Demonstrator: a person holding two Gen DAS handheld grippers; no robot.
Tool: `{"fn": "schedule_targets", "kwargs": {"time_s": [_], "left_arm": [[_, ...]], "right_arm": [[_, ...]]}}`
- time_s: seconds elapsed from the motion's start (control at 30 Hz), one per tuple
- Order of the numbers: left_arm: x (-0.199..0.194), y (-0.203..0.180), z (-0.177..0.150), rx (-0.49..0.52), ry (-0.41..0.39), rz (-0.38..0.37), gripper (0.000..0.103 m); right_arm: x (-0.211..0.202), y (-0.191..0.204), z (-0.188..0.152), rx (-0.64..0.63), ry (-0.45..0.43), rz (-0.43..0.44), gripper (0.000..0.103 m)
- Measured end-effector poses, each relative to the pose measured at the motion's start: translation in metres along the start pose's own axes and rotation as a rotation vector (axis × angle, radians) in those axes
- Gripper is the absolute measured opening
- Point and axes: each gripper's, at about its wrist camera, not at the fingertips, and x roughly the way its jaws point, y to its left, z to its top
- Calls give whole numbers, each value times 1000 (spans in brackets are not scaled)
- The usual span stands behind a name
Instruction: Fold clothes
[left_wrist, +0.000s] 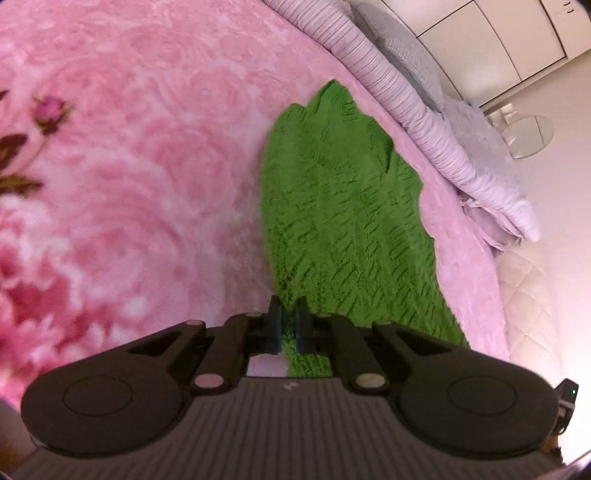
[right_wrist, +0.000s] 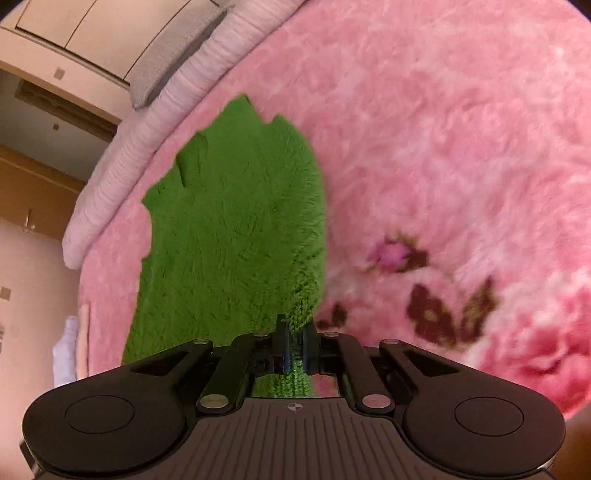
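Left gripper (left_wrist: 289, 325): jaws narrow, pinched on the near edge of the green knit (left_wrist: 343, 206), a sliver of green showing between the pads. Right gripper (right_wrist: 294, 341): jaws likewise drawn close, clamped on a ribbed edge of the same knit, stitches bunched up between the fingers. From each grip, cloth running forward and away across the pink blanket (left_wrist: 155, 155), tapering to a ragged far end near the striped pillow (left_wrist: 388, 74). Seen from the left wrist, garment to the right of centre; seen from the right wrist, to the left of centre, so held between the two grippers along one edge. Mostly flat on the blanket, one small flap turned up toward the far side, some wrinkling in the texture. Beyond the pillow, a grey cushion (left_wrist: 406, 48), cupboard doors (left_wrist: 517, 33), pale floor and a round glass stand (left_wrist: 528, 134). In the right view, a flower print (right_wrist: 443, 302) on the blanket just beside the gripper, blurred. Step in hand, most likely: both near corners gripped, ready to lift and carry over for a fold. Hard to tell which fold, or how many already made. Next move, by judgement: raise both hands together, keep the edge taut and level, bring it toward the far end, lay it down square. Risk: thick, stretchy knit sagging or dragging on the plush blanket, edges landing askew
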Motion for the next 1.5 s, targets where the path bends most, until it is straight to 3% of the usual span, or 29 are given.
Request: {"fn": "schedule_targets", "kwargs": {"time_s": [0.17, 0.23, 0.43, 0.53, 0.63, 0.7, 0.77, 0.87, 0.97, 1.1, 1.17, 1.23, 1.27, 1.37, 1.43, 1.5], "left_arm": [[6, 21, -39, 13, 64, 22, 3], [0, 25, -46, 33, 47, 3, 3], [-12, 23, -45, 218, -42, -57, 4], [8, 32, -56, 250, -35, -6, 8], [2, 40, -66, 237, -93, -35, 15], [-16, 39, -74, 250, -136, 29, 20], [-35, 29, -81, 237, -120, 136, 19], [-58, 2, -87, 331, -168, 81, 20], [-51, -36, -97, 445, -183, 73, 23], [-15, -55, -115, 515, -111, 44, 24], [6, -51, -120, 521, -61, 91, 23], [23, -46, -123, 523, -17, 140, 19], [20, -50, -120, 536, -18, 137, 19], [14, -73, -89, 568, -46, 97, 19], [20, -97, -56, 605, -108, 66, 19], [37, -119, -22, 656, -155, 61, 19]], "right_arm": [[2, -22, -32, 10, 29, -58, 4], [-3, -28, -43, -8, 2, -37, 4], [-11, -30, -71, -163, -93, 35, 4], [4, -41, -88, -211, -138, 45, 5], [-2, -42, -114, -278, -240, 39, 12], [-12, -35, -131, -343, -281, -20, 20], [-29, -20, -146, -404, -313, -106, 23], [-54, 4, -156, -476, -391, -96, 23], [-49, 20, -158, -507, -396, -82, 24], [-37, 38, -161, -540, -391, -71, 24], [-18, 31, -163, -526, -337, -98, 24], [5, 20, -159, -485, -232, -198, 24], [7, 22, -155, -493, -220, -213, 24], [-4, 43, -135, -570, -289, -181, 24], [-2, 67, -103, -596, -365, -114, 24], [18, 89, -70, -615, -369, -63, 24]]}}
